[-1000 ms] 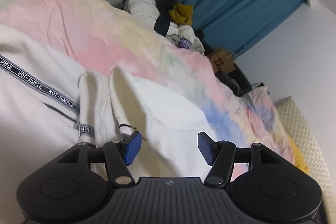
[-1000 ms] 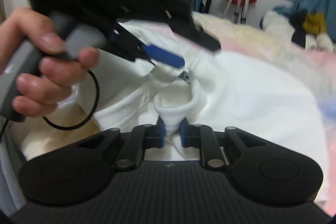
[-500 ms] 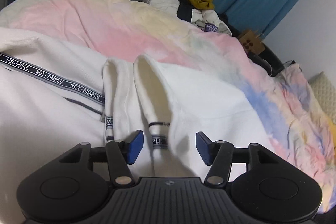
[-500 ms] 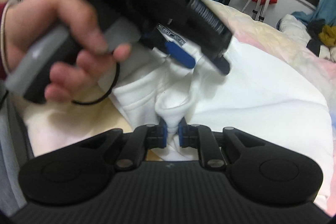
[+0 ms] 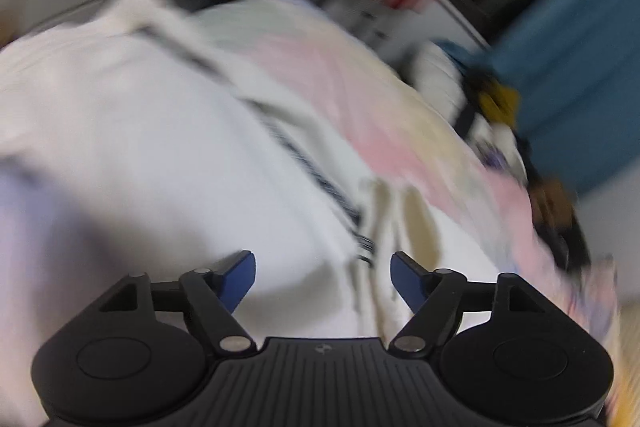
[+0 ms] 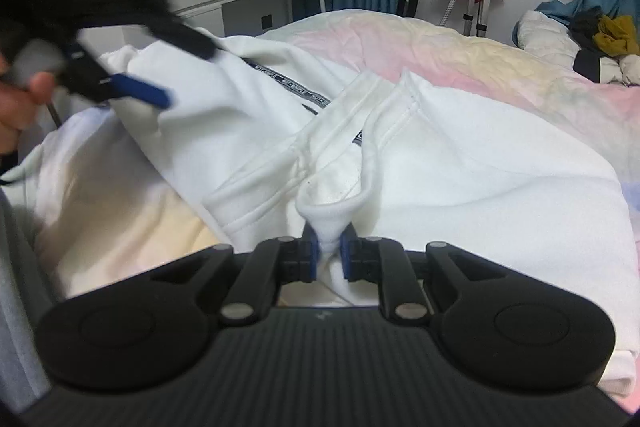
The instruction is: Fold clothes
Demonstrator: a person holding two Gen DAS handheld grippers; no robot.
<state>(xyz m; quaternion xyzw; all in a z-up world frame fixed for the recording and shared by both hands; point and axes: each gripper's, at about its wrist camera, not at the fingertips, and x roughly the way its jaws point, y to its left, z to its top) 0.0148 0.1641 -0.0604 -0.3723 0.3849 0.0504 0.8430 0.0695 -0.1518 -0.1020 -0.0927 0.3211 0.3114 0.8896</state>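
Right tool (image 6: pixel 329 251) is clamped on a bunched fold of the white fleece hoodie (image 6: pixel 460 163). Left tool (image 5: pixel 322 277) hangs wide open over it, on the pastel-quilted bed (image 6: pixel 460 43).

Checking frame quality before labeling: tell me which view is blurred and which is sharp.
Left wrist view: heavy motion blur smears the white garment and room; only the open left gripper is crisp. Right wrist view: mostly sharp; right gripper pinches the garment, with the other gripper at upper left blurred.
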